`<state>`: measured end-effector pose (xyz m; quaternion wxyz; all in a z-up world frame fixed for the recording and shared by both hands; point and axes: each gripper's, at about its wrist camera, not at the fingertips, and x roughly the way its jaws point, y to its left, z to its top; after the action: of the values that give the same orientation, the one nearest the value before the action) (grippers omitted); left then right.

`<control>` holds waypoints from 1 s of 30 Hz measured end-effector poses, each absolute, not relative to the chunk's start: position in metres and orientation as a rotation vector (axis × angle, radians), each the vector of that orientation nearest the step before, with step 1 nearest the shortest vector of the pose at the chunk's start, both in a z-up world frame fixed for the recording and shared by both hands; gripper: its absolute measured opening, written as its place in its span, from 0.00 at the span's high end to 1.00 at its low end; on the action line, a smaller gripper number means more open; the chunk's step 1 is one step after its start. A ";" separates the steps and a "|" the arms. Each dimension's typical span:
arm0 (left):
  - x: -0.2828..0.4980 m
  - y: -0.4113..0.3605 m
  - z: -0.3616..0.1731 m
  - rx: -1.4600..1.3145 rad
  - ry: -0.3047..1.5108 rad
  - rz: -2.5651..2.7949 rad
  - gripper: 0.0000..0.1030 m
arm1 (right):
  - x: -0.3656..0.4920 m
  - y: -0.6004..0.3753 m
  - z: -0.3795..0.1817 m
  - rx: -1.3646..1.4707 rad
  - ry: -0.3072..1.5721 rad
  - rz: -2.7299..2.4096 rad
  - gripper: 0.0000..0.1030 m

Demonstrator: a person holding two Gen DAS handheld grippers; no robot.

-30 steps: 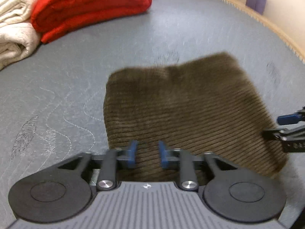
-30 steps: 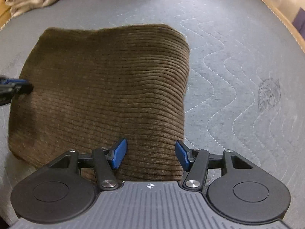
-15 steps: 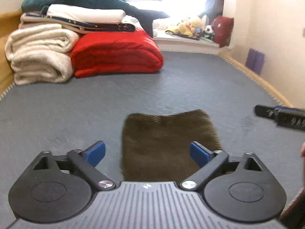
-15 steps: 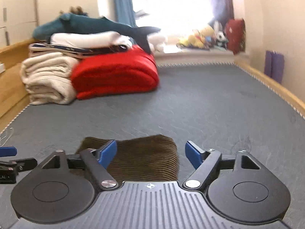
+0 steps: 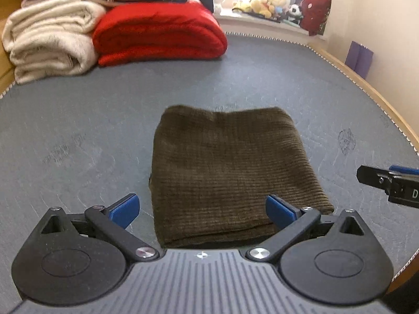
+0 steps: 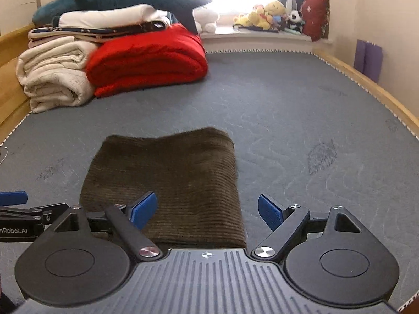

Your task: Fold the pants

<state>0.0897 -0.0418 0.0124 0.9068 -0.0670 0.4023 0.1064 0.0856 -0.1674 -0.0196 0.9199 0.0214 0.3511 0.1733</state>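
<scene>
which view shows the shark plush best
The right wrist view: the teal shark plush lies whole atop the folded stack, tail over the red blanket. The left wrist view crops it to a dark sliver at the top edge.

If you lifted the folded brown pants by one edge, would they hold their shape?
Probably not: the pants are soft ribbed fabric, so they would likely droop. The stacked layers at the near edge may slide apart. They look unlikely to slip from a claw.
</scene>
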 end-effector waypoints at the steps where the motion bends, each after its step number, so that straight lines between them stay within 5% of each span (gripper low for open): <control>1: 0.092 -0.041 0.010 -0.145 0.842 0.219 0.00 | 0.086 -0.166 -0.021 0.047 0.733 0.355 0.17; 30: 0.095 -0.035 -0.004 -0.155 0.885 0.229 0.00 | 0.096 -0.143 -0.029 -0.008 0.766 0.391 0.17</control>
<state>0.0954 -0.0353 -0.0044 0.8946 -0.0747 0.4267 0.1102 0.0956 -0.1435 -0.0292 0.9090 -0.0037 0.3714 0.1893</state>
